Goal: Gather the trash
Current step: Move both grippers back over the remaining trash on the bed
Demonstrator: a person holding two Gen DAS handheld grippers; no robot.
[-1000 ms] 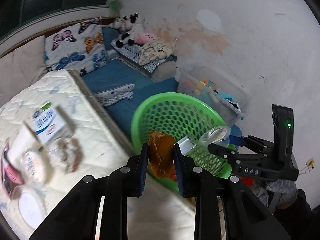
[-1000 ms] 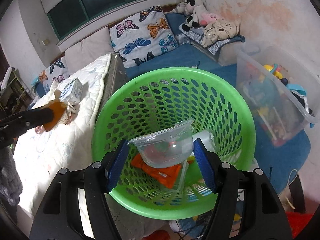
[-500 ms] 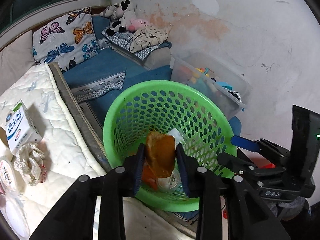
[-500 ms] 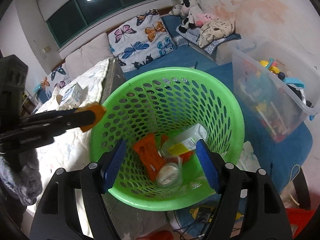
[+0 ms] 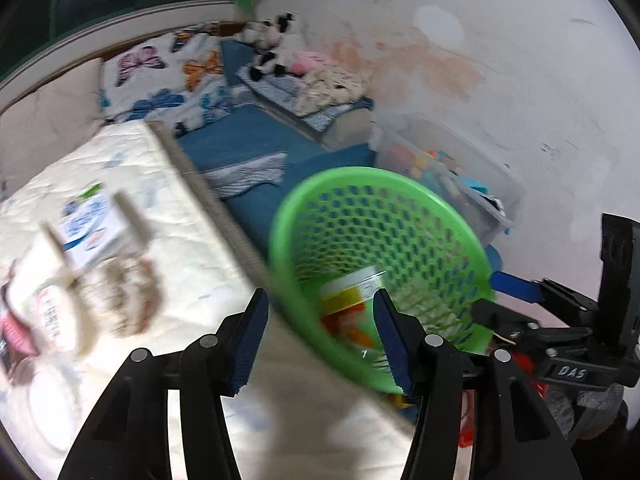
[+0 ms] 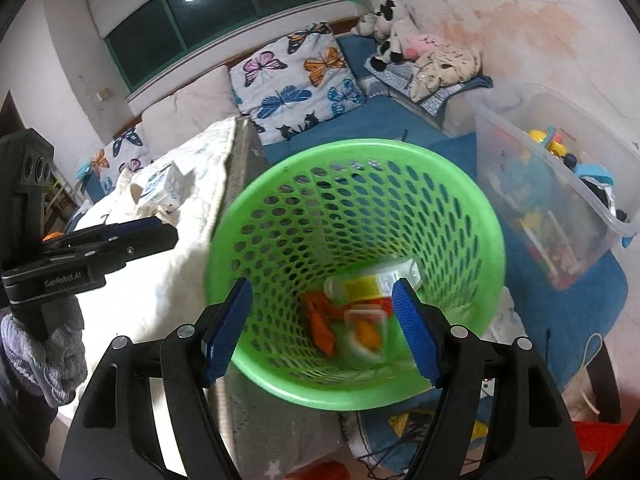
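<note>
A green mesh basket [image 5: 360, 174] [image 6: 352, 146] stands beside the bed. In it lie an orange wrapper [image 6: 320, 320], a small orange piece [image 6: 366, 332] and a clear container with a yellow label [image 5: 352, 286] [image 6: 372, 284]. My left gripper [image 5: 319, 296] hovers over the basket's near rim with its jaws opening and nothing between them. My right gripper [image 6: 322, 286] stands open above the basket, also empty. On the quilt, blurred, lie a milk carton [image 5: 92, 224], crumpled paper [image 5: 124, 292] and a white cup [image 5: 48, 312].
A clear plastic bin [image 6: 552, 200] of toys stands right of the basket against the stained wall. Butterfly pillows [image 6: 296, 80] and plush toys [image 6: 400, 36] lie at the far end. A grey-gloved hand [image 6: 52, 352] holds the left gripper.
The left gripper opened and let the orange piece fall into the basket, then swung back toward the bed. The right gripper released its clear cup into the basket.
</note>
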